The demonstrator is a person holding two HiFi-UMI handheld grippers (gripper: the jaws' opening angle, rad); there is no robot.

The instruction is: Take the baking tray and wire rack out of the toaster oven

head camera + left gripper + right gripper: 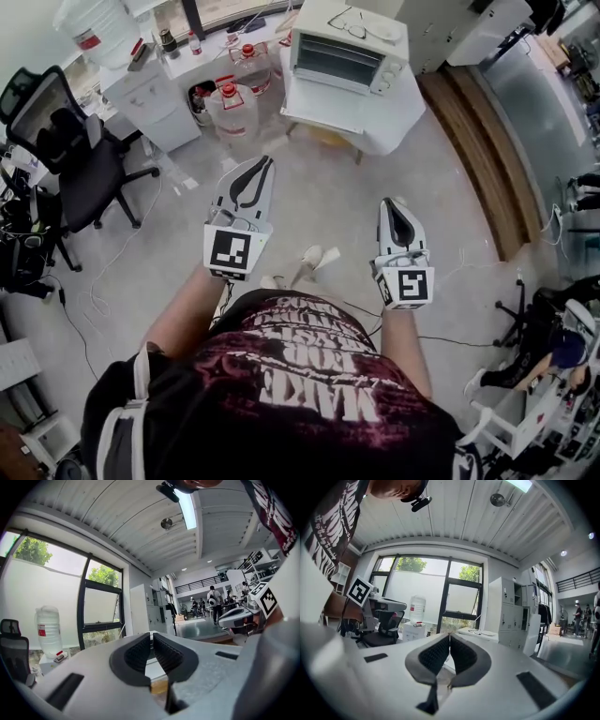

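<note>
**Both grippers clenched, oven well ahead**

Only the head view shows the toaster oven (347,58), on a white table (375,117) well ahead of the left gripper (255,176) and right gripper (397,217). The gripper views show each pair of jaws pressed together, empty.

Pale grey floor (309,206) spreads beneath; a black office chair (66,141) stands left, a white table (337,117) ahead; tall dark-framed windows (461,592) show greenery; white lockers (508,611) line a wall; a strip light (188,508) glows on the ribbed ceiling (117,522).

t-shirt (309,375) print reads "make", upside down; rest unreadable
</note>
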